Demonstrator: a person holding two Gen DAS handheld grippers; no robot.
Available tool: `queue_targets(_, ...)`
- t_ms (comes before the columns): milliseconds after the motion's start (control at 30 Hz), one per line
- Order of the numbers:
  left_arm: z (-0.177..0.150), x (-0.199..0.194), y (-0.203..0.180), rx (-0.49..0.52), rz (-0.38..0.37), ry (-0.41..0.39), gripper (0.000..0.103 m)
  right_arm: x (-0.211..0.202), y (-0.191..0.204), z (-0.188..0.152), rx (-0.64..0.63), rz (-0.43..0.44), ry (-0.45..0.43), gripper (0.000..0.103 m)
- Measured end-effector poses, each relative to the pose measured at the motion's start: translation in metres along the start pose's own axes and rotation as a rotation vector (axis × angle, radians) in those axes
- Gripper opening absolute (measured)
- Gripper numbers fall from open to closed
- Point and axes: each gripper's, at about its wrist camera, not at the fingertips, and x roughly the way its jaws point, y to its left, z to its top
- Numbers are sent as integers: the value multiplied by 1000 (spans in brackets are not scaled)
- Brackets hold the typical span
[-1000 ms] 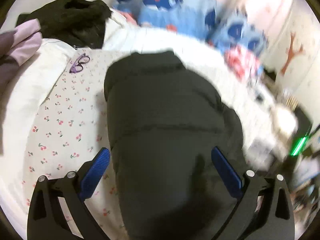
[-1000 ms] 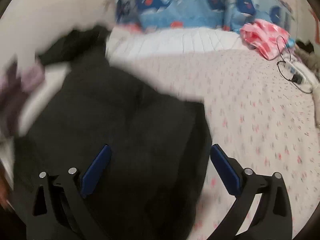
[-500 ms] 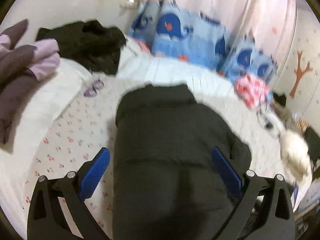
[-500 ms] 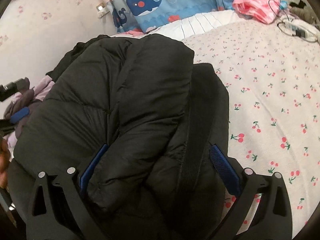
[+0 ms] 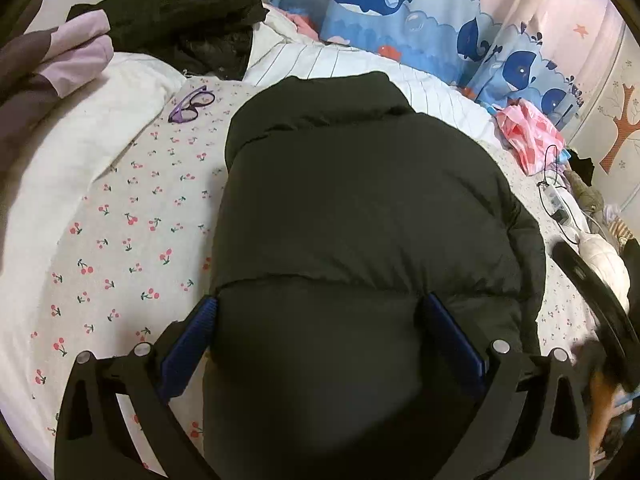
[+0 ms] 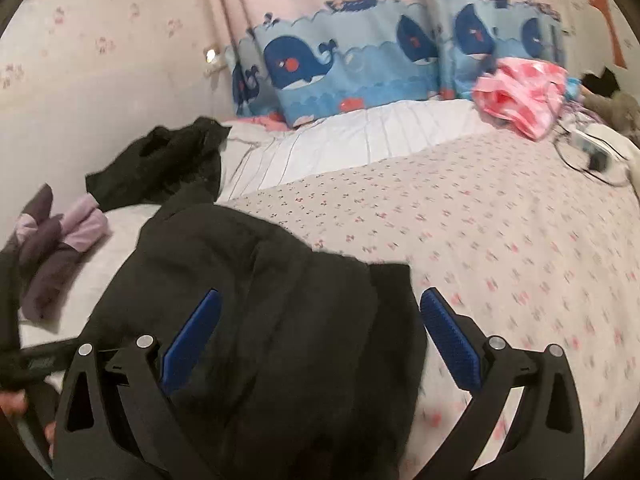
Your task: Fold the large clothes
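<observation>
Cherry-print bed sheet carries a folded black puffer jacket; the left gripper and right gripper both hover released, jaws spread above it.

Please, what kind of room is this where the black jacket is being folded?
Most likely a bedroom, perhaps a child's. The black puffer jacket lies on a bed with a cherry-print sheet, whale-pattern cushions stand along the wall at its far side, and other clothes are piled on the bed.
</observation>
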Motion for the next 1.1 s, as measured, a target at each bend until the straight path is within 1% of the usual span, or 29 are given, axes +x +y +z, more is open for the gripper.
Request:
queue_targets(33,-1,1,0,3,-1,1,97,17,-2,-1,-6,-28,54,96)
queue_targets(67,-1,2,-1,11,-6,4,97,47,-8,-8,12,-28,160,96)
queue_targets(100,-2,4,-3,26,-16,9,97,65,-18,-15,70,14,237,96)
queue_targets(133,-2,5,-4,39,-15,12,97,76,-26,-19,138,45,287,97)
queue_targets(167,-2,6,-5,54,-9,17,97,76,-31,-19,158,49,304,96)
queue_targets(200,-3,7,-6,62,-5,20,97,71,-29,-14,131,27,293,96)
queue_targets(267,-3,6,-5,68,-1,15,97,55,-24,-4,93,-11,214,96)
queue_targets(333,-3,7,-1,52,-6,19,97,29,-15,13,64,8,47,96)
queue_targets(367,-2,7,0,49,-10,21,97,24,-11,16,46,4,5,96)
queue_targets(400,-2,7,1,48,-15,22,97,24,-7,21,17,-21,-27,96)
queue_targets(433,-2,8,1,48,-16,21,97,35,-5,25,-12,-78,-13,96)
queue_targets(467,-2,9,1,46,-14,23,97,52,-9,25,-15,-122,42,96)
queue_targets(500,-2,10,1,47,-13,27,97,78,-18,21,10,-129,142,96)
queue_targets(533,-2,11,0,54,-21,27,97,98,-26,14,46,-90,223,96)
queue_targets(567,-2,11,-1,62,-23,25,97,113,-33,5,96,-58,277,97)
queue_targets(600,-2,13,-4,76,-18,26,97,116,-35,4,95,-64,285,97)
queue_targets(667,-4,16,-7,90,1,32,97,114,-28,8,39,-108,282,96)
queue_targets(767,-5,15,-9,103,16,28,97,115,-35,5,59,-90,279,96)
queue_targets(800,-6,15,-9,106,18,27,97,113,-35,3,66,-89,265,96)
queue_targets(833,-7,15,-8,104,19,26,97,106,-32,8,61,-99,211,96)
queue_targets(900,-7,14,-5,95,9,27,97,94,-25,11,24,-137,148,96)
queue_targets(933,-7,14,-4,95,5,27,97,91,-23,9,11,-147,138,96)
queue_targets(1000,-7,13,-6,100,-1,24,97,97,-28,3,18,-144,175,96)
queue_targets(1100,-7,13,-10,113,15,21,97,104,-37,-1,66,-100,207,96)
